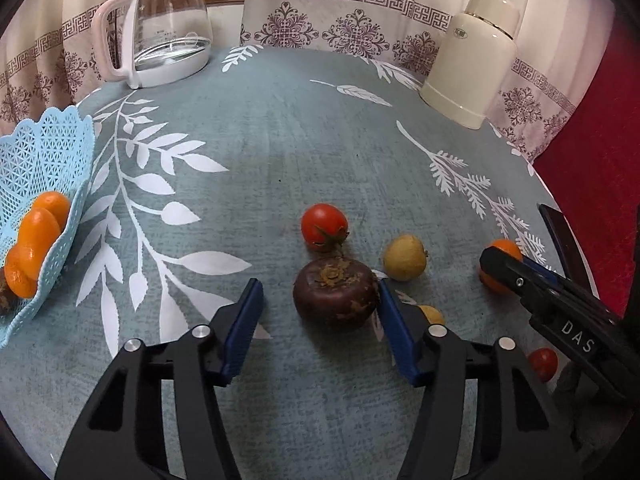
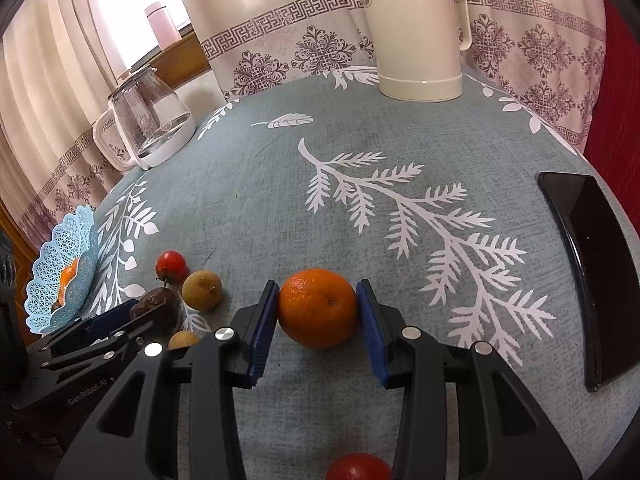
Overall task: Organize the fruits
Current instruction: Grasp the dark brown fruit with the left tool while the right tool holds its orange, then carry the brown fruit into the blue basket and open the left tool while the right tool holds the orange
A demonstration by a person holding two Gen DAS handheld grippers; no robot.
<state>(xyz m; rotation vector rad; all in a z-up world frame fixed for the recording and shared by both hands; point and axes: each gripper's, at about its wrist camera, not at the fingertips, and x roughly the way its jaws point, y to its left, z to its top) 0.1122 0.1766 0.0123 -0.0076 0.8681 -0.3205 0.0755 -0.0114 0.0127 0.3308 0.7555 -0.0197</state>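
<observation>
A dark brown-purple round fruit (image 1: 335,294) lies on the tablecloth between the fingers of my left gripper (image 1: 318,296), which is open; the right pad touches it and the left pad stands apart. My right gripper (image 2: 318,300) is shut on an orange (image 2: 318,312) that rests on the cloth, with both blue pads against its sides. A light blue lattice basket (image 1: 52,152) at the far left holds several oranges (image 1: 36,240). Loose on the cloth are a red tomato (image 1: 324,226), a yellowish round fruit (image 1: 405,257), a smaller one (image 1: 432,314) and a second tomato (image 1: 543,364).
A glass kettle (image 1: 168,28) stands at the back left and a cream thermos jug (image 1: 476,60) at the back right. A black flat slab (image 2: 592,272) lies near the table's right edge. Curtains hang behind the table (image 1: 280,140).
</observation>
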